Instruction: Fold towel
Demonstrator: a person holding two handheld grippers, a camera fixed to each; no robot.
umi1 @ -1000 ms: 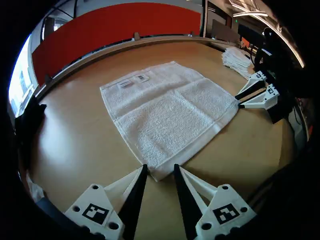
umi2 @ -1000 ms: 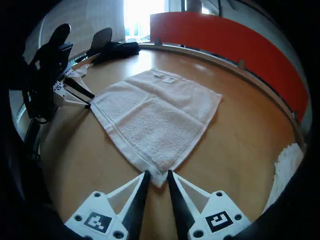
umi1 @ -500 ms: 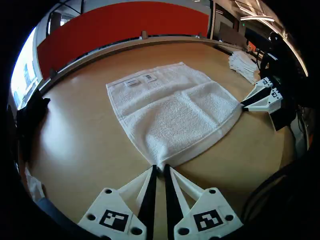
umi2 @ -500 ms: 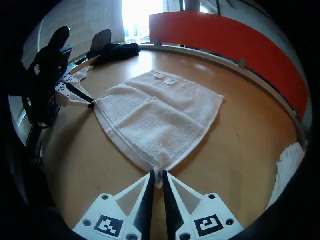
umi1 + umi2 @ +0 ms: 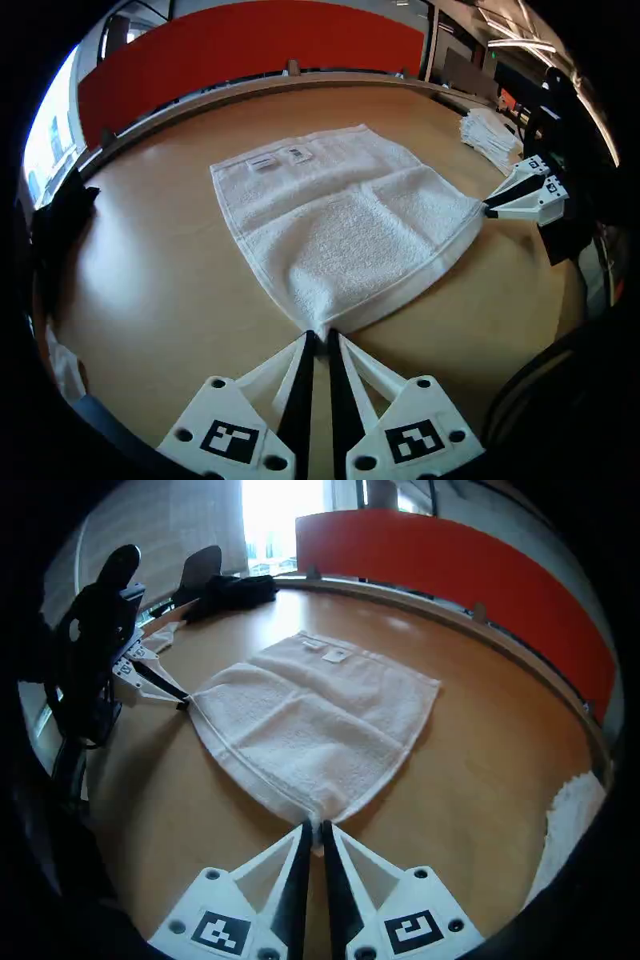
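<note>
Flat, square white terry-cloth towel (image 5: 344, 224) (image 5: 312, 720) spread on the middle of a round-edged, light brown wooden table (image 5: 160, 264) (image 5: 480, 720), its two small sewn tags (image 5: 280, 158) (image 5: 324, 650) lying on the side toward the table's far rim. In the left gripper view, the left gripper (image 5: 318, 334) has its two black-edged white fingers drawn almost together, with the towel corner nearest the table's front edge pinched between the tips. The right gripper (image 5: 314, 828) is likewise closed to a narrow slit on the adjoining corner. Each gripper also appears in the other's view (image 5: 486, 210) (image 5: 182, 700), clamped on its corner just above the table top. The two held corners are drawn slightly taut and the hem between them runs straight. A long red partition panel (image 5: 240, 48) (image 5: 464, 568) stands along the table's far rim. A stack of folded white towels (image 5: 490, 136) (image 5: 572, 816) sits near the table's edge on the right gripper's side, and a dark bundle of cloth (image 5: 236, 588) (image 5: 56, 224) lies at the table's edge on the left gripper's side.
</note>
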